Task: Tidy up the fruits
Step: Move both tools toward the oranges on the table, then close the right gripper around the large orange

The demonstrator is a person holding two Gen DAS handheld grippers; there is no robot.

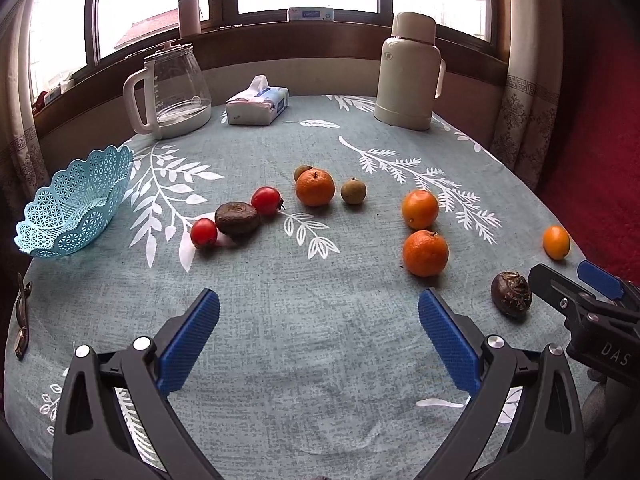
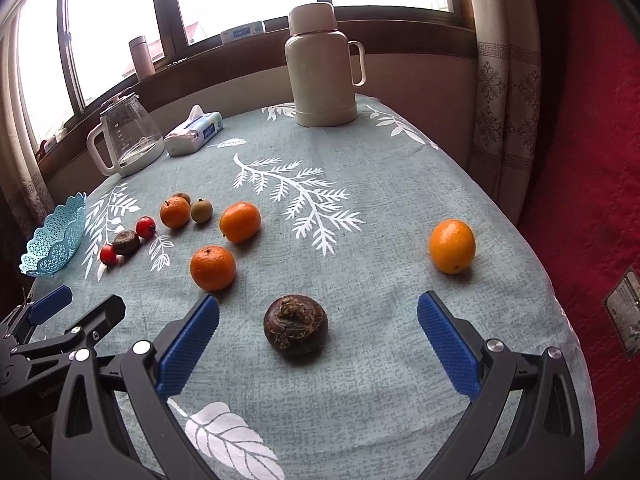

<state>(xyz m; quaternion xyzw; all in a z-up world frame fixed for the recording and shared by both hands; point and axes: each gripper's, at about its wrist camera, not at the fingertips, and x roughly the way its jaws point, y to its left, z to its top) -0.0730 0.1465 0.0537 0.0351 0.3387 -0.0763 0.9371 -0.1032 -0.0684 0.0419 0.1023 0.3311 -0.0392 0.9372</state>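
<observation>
Jaws apart on both grippers, the right gripper [image 2: 318, 344] frames a water chestnut [image 2: 295, 326] on the counter [image 2: 400, 200]; likely next: close, then carry toward the basket [image 2: 56, 240] at ten o'clock.

Your view hides most of one longan [image 1: 303, 171] behind a tangerine [image 1: 315, 187]. Frame edges crop the right gripper [image 1: 568, 286] and the basket [image 2: 56, 238]. The windowsill box [image 1: 311, 14] print is illegible.
</observation>
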